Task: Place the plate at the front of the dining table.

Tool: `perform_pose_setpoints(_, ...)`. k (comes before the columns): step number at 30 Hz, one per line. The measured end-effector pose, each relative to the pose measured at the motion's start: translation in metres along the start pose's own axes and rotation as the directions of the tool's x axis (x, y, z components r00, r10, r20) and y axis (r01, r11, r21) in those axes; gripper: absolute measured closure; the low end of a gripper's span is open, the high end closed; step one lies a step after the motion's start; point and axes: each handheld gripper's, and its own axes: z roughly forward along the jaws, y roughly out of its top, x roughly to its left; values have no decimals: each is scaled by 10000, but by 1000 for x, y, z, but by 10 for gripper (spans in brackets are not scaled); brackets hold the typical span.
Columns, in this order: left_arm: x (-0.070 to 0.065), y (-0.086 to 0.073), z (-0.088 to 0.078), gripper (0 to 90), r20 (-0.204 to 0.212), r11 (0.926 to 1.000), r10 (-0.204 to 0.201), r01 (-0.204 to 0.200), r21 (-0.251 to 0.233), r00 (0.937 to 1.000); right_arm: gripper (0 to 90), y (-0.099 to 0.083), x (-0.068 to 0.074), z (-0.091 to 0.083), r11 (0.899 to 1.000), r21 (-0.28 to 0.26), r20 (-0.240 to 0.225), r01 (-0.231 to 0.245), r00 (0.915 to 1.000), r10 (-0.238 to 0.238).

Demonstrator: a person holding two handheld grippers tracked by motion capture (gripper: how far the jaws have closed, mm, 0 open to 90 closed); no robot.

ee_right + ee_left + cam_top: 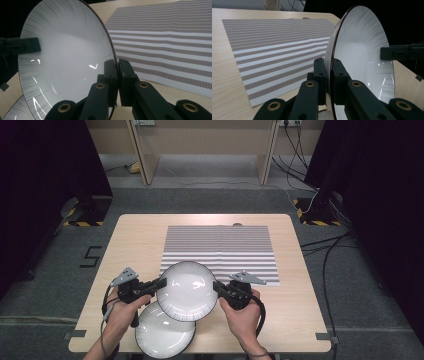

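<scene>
A white plate [187,290] with a thin dark rim is held above the near part of the table [135,240], gripped at two opposite edges. The left gripper [161,283] pinches its left rim; in the left gripper view the two black jaws are closed tight on the plate's edge [359,50], one on each face, with the rim between them. The right gripper [216,286] clamps the opposite rim the same way; in the right gripper view its jaws press together on the edge of the plate [67,55], and the other gripper's tip shows at the far rim.

The plate partly overlaps a second plate [162,335], also white, which lies flat on the table near the front edge, just below and to the left of the held one. Whether the two plates touch cannot be told.

Beyond the held plate lies a striped mat [220,247], grey and white, flat in the middle of the table; the plate's far edge overlaps the mat's near left corner in the high view.

The person's left hand [120,312] and right hand [242,312] come in from the bottom, each wrapped around a gripper.
</scene>
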Motion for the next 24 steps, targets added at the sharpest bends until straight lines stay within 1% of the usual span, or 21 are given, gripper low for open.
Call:
perform_pose_setpoints(3, 1, 3, 3, 846, 62, 10000, -10, 10, 53, 10000, 862, 1, -2, -1, 9999, -106, -8, -59, 10000, 59)
perform_pose_setpoints(9, 1, 9, 10, 845, 153, 9997, 229, -228, -35, 9996, 862, 4, -6, -1, 9996, -261, 106, -87, 9999, 89)
perform_pose_setpoints(12, 1, 12, 14, 844, 208, 9991, 398, -395, -159, 9990, 862, 8, -9, -3, 9993, -363, 204, -14, 9998, 21)
perform_pose_setpoints(16, 1, 17, 20, 843, 272, 9985, 508, -503, -196, 9983, 862, 12, -12, -4, 9991, -432, 301, 33, 9995, -20)
perform_pose_setpoints(21, 1, 22, 28, 842, 331, 9982, 567, -559, -224, 9978, 860, 16, -16, -5, 9988, -489, 446, 16, 9990, 5)
perform_pose_setpoints(24, 0, 24, 33, 842, 364, 9978, 623, -614, -255, 9974, 860, 19, -20, -5, 9985, -534, 564, 86, 9984, -55)
